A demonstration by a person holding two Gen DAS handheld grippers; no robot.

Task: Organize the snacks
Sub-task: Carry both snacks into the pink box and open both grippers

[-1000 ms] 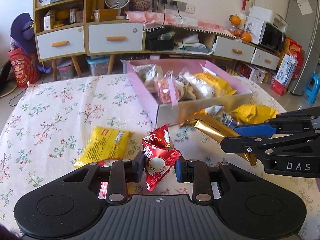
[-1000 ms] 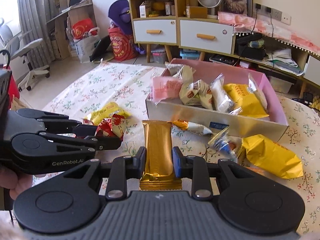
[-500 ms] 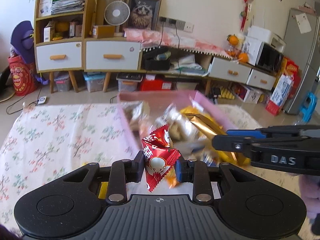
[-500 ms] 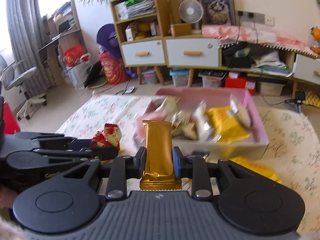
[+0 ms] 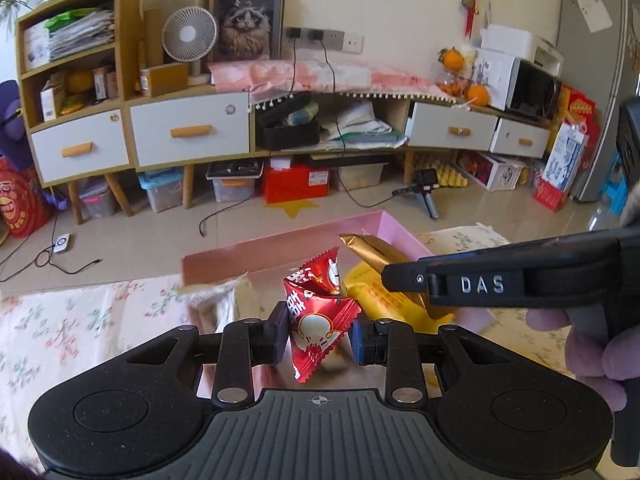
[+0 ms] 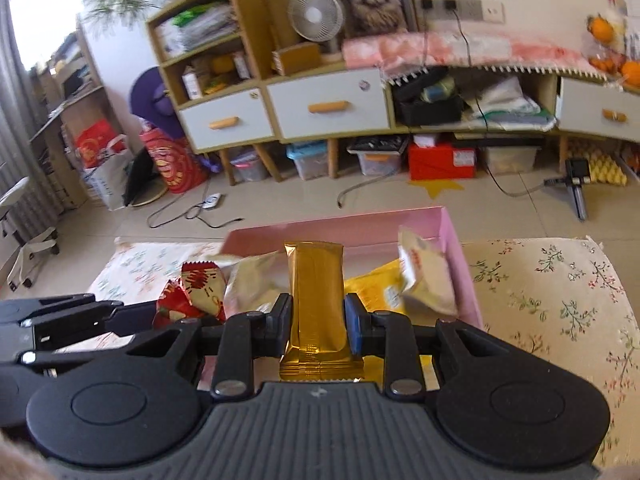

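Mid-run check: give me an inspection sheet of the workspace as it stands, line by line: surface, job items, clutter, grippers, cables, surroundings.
Surface: table under a floral cloth.
Job's things: open pink box already holding several packets, among them a yellow one; red snack packet and gold bar both in grippers above the box.
Clutter: nothing seen on the cloth that shows.
Grippers: left gripper shut on the red snack packet; right gripper shut on the gold bar; side by side, close together.
Cables: loose cords on the floor; two leads hanging from the wall sockets.
Surroundings: cabinet with white drawers, desk fan, small tripod camera on the floor.
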